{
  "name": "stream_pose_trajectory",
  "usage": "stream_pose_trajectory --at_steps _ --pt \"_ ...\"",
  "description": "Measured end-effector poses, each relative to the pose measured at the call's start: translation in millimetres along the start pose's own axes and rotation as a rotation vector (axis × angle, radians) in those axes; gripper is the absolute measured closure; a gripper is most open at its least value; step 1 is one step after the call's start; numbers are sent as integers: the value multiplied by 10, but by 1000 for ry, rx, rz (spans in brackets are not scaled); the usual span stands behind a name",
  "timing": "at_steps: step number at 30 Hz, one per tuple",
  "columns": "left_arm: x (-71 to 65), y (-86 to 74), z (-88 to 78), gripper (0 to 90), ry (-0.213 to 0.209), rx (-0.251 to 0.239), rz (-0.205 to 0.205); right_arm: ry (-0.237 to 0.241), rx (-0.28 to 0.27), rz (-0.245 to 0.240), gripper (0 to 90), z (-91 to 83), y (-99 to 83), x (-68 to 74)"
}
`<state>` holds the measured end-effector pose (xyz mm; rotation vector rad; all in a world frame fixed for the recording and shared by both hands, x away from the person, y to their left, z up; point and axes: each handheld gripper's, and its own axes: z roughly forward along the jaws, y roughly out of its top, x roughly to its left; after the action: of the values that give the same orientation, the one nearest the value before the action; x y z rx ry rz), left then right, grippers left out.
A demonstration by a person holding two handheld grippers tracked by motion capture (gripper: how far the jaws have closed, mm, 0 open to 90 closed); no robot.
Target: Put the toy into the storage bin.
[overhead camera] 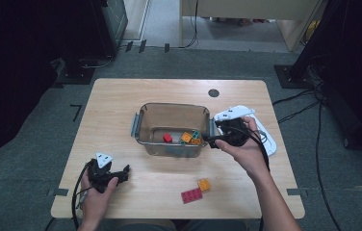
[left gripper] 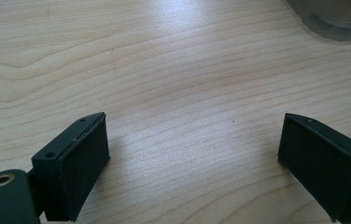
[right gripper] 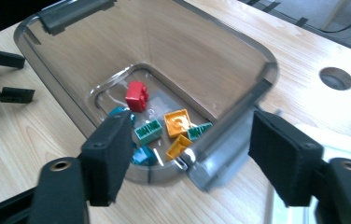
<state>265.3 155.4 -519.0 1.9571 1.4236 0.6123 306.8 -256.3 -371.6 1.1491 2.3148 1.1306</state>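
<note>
- Right gripper [right gripper: 190,154]: jaws apart, nothing clamped, above the tub's [right gripper: 267,60] near corner.
- Bricks [right gripper: 177,122] inside the tub; teal ones partly hidden behind a jaw.
- Left gripper [left gripper: 192,154]: jaws apart over bare table [left gripper: 164,70], tub cut off at the frame edge.

Left gripper [left gripper: 192,154] jaws wide apart over bare wooden table [left gripper: 164,70]; clear container [left gripper: 337,18] corner top right

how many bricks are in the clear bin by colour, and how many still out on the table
In the bin, as far as the right gripper view shows:
red brick: 1
orange bricks: 2
green or teal bricks: 4
On the table:
orange brick: 1
flat red brick: 1
Total: 9
</note>
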Motion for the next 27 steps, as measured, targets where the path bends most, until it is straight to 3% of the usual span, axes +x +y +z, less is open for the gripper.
stream_pose_trajectory --at_steps 14,27 --pt "-1 -1 0 83 0 0 -1 -22 -15 79 229 -207 -427 -123" --pt "0 0 -1 83 0 1 0 -24 4 129 237 -144 -930 -64"
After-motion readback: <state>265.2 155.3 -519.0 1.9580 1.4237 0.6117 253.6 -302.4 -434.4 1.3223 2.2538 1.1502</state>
